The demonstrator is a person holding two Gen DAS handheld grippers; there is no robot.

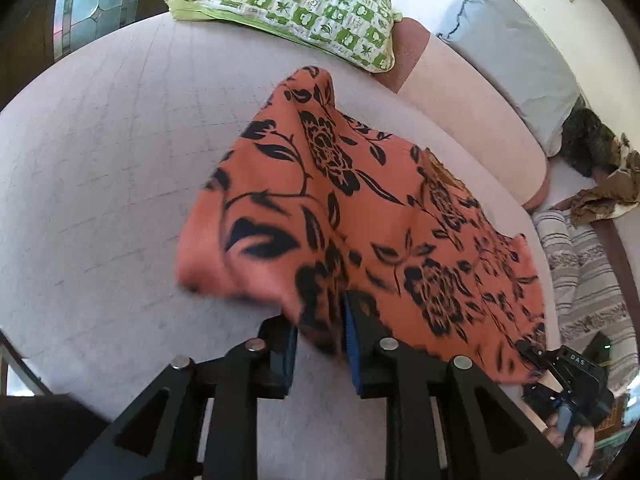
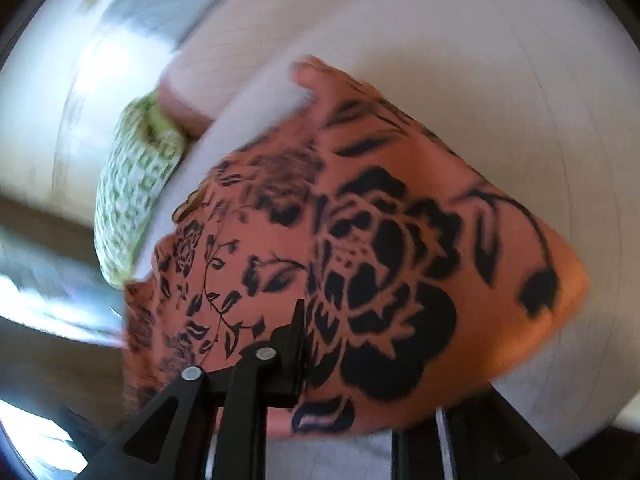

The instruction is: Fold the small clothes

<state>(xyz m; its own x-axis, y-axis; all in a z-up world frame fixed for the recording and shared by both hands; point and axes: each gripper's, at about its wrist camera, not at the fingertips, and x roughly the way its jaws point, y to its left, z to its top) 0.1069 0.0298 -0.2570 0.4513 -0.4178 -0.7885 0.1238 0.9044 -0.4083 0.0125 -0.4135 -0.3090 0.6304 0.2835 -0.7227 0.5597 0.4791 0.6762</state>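
Over pale bedding [image 1: 100, 200], left gripper [image 1: 320, 340] and right gripper [image 2: 308, 344] each pinch the lifted orange floral cloth [image 1: 360, 216].

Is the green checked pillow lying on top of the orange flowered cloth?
No: the green checked pillow lies apart, beyond the orange flowered cloth.

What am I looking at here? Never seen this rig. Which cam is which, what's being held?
No robot: a person holds a two-finger gripper in each hand, each with a fisheye camera looking along its fingers. The left wrist view shows the left gripper pinching an edge of an orange cloth with black flowers, lifted over a pale bed sheet. A green checked pillow lies beyond. The right gripper grips the cloth's other end. The right wrist view is blurred; cloth drapes over that gripper.
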